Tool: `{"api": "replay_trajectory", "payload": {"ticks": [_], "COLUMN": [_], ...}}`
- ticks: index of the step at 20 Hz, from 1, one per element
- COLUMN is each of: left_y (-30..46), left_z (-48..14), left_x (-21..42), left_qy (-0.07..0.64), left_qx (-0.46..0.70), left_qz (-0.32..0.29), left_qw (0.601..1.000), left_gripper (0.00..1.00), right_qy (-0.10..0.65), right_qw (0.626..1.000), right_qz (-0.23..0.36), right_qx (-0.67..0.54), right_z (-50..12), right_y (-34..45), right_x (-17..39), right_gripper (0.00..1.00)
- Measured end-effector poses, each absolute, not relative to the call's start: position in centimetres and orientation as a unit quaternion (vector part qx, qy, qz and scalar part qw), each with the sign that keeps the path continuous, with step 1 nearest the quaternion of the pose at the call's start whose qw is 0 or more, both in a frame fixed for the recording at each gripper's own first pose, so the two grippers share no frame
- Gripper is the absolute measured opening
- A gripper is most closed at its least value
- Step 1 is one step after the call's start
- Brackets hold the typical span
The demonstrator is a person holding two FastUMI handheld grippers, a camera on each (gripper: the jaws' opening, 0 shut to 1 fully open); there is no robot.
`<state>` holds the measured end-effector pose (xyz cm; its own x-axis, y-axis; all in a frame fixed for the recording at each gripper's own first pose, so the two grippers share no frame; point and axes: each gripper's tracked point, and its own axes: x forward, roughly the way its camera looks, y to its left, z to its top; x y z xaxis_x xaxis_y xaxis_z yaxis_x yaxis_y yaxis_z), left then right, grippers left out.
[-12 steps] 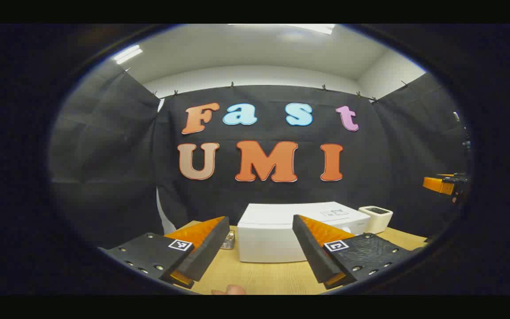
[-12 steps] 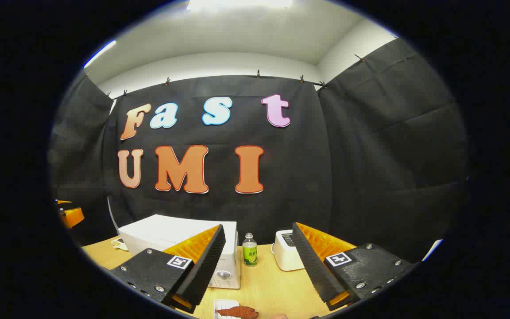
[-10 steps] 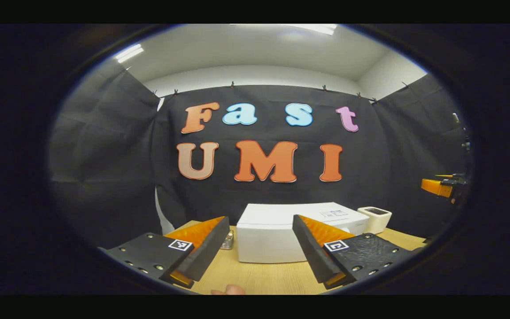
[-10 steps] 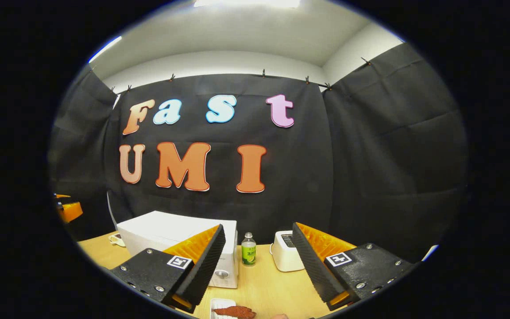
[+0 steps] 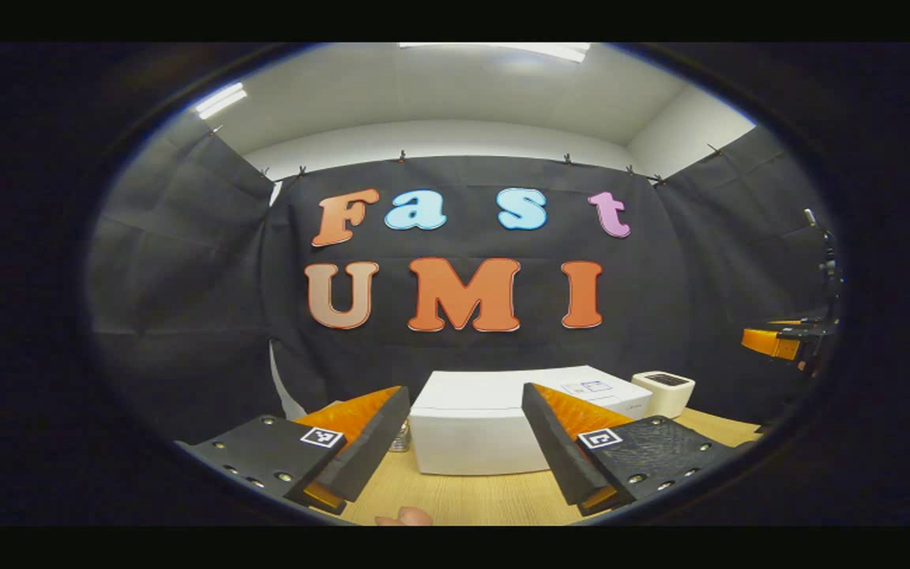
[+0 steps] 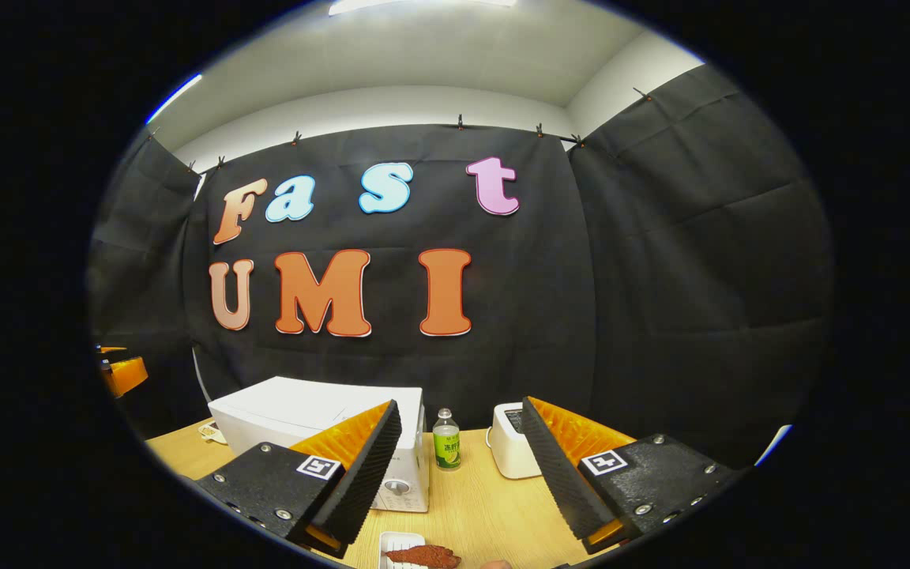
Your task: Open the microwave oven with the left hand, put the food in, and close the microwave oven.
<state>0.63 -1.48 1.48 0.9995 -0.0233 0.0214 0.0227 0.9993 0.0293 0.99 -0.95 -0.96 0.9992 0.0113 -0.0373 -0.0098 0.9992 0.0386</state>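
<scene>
In the right gripper view the food, perhaps meat on a white tray, is cut off at the bottom edge, just below the spread, empty right claw. The white microwave oven sits shut on the desk, beyond the left claw, also spread and empty.

Food and its white tray cut off by right gripper view's bottom edge

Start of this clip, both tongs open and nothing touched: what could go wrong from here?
Judging from this moment:
1. The microwave is closed; the bottle stands beside its control side, and the toaster just past it. A wide door swing or an arm reaching in could topple the bottle.
2. The food lies on a small tray near the table edge; a clumsy pinch by the right tongs might push it off.
</scene>
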Motion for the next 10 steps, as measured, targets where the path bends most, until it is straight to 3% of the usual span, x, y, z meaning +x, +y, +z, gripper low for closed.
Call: {"api": "replay_trajectory", "payload": {"ticks": [10], "left_y": [-2.8], "left_z": [1.4], "left_x": [0.4], "left_qy": [-0.012], "left_qx": [-0.002], "left_qz": [-0.036], "left_qw": [0.999], "left_gripper": [0.92], "right_qy": [0.021], "right_qw": [1.0], "right_qz": [0.004], "right_qx": [0.012], "right_z": [-1.1], "right_y": [-1.1], "right_x": [0.8], "right_gripper": [0.95]}}
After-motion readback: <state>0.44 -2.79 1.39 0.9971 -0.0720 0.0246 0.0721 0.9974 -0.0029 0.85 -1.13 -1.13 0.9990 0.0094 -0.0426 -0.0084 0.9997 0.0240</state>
